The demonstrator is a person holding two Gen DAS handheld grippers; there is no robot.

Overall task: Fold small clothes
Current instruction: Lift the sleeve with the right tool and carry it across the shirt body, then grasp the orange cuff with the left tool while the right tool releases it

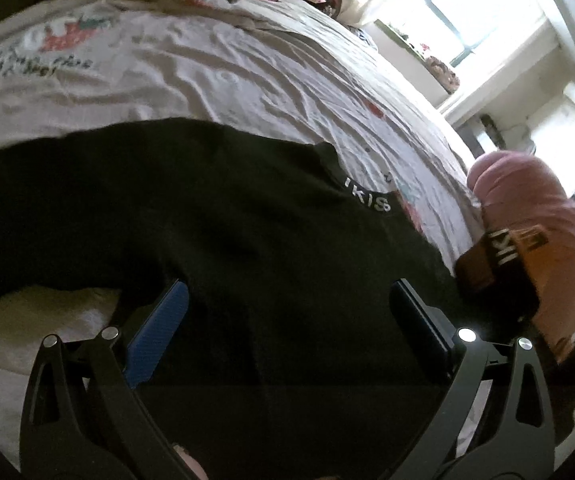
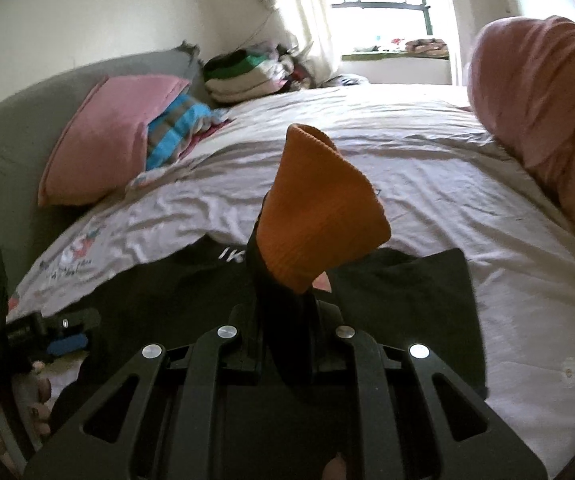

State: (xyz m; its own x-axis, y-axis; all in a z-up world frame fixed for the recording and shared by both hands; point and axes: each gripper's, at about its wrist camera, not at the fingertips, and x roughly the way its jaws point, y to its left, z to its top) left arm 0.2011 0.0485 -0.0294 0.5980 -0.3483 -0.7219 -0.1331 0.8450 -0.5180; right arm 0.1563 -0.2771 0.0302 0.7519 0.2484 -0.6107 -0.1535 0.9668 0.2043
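A black garment (image 1: 247, 208) with a white-lettered waistband (image 1: 369, 200) lies spread on the bed. My left gripper (image 1: 287, 320) hovers just over it, open, blue pads wide apart with nothing between them. My right gripper (image 2: 287, 296) is shut on a bunched part of the same black garment (image 2: 403, 304), and an orange fold (image 2: 319, 208) of it stands up above the fingers. In the left wrist view that lifted part, with its orange side and lettered band (image 1: 499, 256), hangs at the right. The left gripper (image 2: 63, 338) also shows low at the left in the right wrist view, held by a hand.
The pale printed bedsheet (image 2: 407, 152) is wrinkled. A pink pillow (image 2: 103, 140), a striped blue cloth (image 2: 175, 132) and a pile of folded clothes (image 2: 247, 76) sit by the grey headboard. A pink-clad limb of the person (image 2: 539, 96) is at the right. A window lies beyond.
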